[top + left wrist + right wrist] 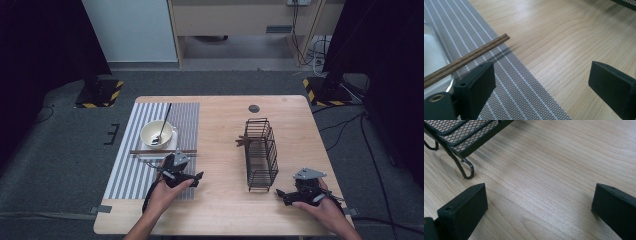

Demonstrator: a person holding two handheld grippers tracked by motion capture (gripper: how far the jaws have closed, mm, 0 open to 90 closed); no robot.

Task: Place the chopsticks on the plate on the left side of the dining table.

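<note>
A pale wood-grain table (220,210) carries a grey striped woven placemat (127,180) and a black wire-mesh basket (261,150). Both hand-held grippers gape wide, holding nothing: the left hand-held gripper (541,85) hovers at the mat's edge just beside brown wooden chopsticks (464,58), the right hand-held gripper (540,207) over bare wood near the basket's curled foot.

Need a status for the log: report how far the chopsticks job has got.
Done: nothing visibly moved yet. The chopsticks lie across the tray by the bowl, on the striped mat. In hand: the left gripper is open beside them, holding nothing. The right gripper rests open by the wire rack. Left: grasping and moving them.
</note>
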